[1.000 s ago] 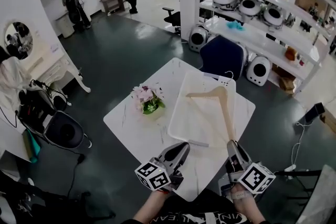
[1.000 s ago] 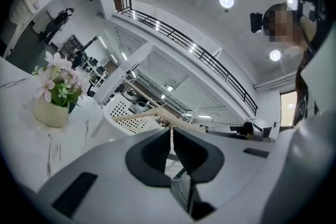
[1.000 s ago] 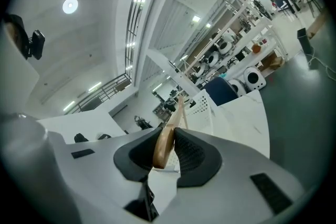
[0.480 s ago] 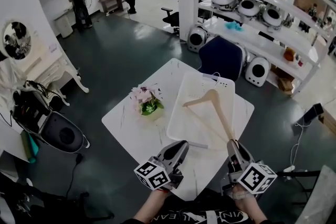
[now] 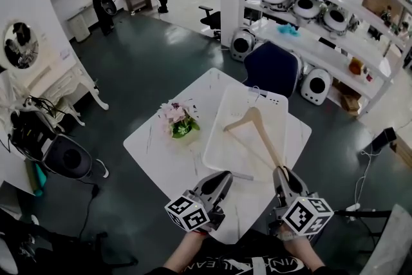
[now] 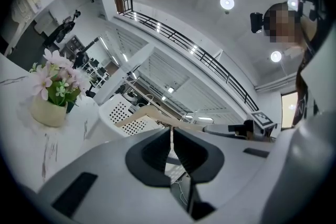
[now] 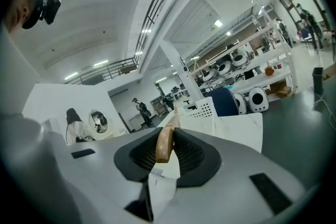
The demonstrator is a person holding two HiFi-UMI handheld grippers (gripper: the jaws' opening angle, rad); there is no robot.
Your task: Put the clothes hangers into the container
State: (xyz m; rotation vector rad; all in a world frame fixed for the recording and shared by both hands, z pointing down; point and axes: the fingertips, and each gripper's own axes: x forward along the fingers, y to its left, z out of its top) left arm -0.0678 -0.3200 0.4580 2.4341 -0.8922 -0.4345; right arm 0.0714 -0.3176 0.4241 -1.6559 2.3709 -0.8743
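Over white container (image 5: pixel 223 146) on table (image 5: pixel 158 152): 1 wooden hanger (image 5: pixel 256 120), 1 arm end clamped btwn R gripper (image 5: pixel 281 172) jaws. L gripper (image 5: pixel 222 177) jaws together, nothing btwn, near table's front edge. Flower pot (image 5: pixel 179 123) left of container.

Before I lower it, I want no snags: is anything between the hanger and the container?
Nothing visible. The right gripper grips one end of the hanger, which reaches over the open container; the flowers stand apart on the table.
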